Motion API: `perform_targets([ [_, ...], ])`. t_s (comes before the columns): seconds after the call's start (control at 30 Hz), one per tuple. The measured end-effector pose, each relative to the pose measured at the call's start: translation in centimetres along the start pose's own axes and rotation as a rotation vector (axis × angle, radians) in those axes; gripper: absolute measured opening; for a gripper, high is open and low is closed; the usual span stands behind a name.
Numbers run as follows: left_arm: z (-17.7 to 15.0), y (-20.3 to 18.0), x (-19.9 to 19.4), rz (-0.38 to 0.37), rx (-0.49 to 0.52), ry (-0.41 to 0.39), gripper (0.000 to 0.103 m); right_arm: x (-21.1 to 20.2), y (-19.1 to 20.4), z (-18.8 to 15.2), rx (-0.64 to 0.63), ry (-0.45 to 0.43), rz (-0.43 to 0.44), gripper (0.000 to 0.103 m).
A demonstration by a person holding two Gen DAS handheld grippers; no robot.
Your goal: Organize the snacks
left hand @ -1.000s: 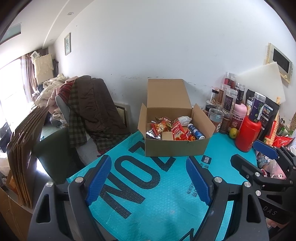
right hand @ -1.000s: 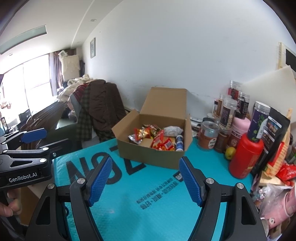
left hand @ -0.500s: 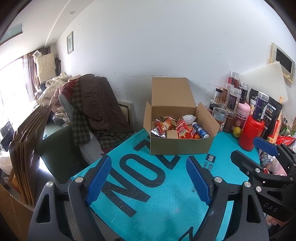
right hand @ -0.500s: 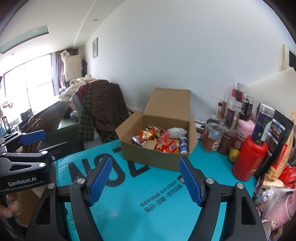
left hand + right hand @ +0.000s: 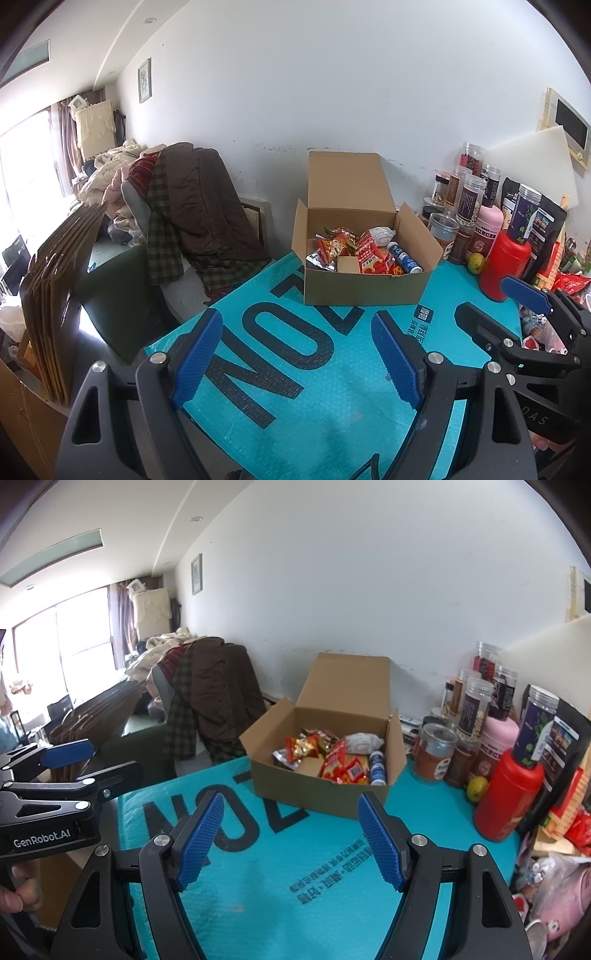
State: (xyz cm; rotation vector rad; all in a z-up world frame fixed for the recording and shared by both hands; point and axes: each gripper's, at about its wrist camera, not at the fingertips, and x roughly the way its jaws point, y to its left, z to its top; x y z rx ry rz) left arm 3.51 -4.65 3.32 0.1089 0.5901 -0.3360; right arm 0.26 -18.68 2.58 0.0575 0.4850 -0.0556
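An open cardboard box (image 5: 364, 286) stands at the back of the teal mat (image 5: 295, 387), its lid up against the wall. Inside lie red snack packets (image 5: 369, 254), a silver packet, a white wrapped item and a blue-and-white tube (image 5: 404, 258). The box also shows in the right wrist view (image 5: 317, 794) with the packets (image 5: 341, 766) inside. My left gripper (image 5: 295, 358) is open and empty, well in front of the box. My right gripper (image 5: 288, 842) is open and empty, also short of the box.
Jars (image 5: 476, 705), a red bottle (image 5: 506, 797), a lime (image 5: 476, 788) and dark bags crowd the right side of the table. A chair draped with clothes (image 5: 192, 218) stands left of the table. Flat cardboard sheets (image 5: 55, 295) lean at the far left.
Both grippers have drawn back and risen slightly from the box, which looks a little smaller and farther. Both stay open and empty.
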Motion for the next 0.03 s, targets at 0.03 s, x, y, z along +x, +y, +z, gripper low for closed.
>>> perform_targets([
  [0.03,-0.03,-0.04,0.01,0.002,0.001,0.001,0.083,0.04,-0.01,-0.04,-0.001,0.001,0.002,0.076],
])
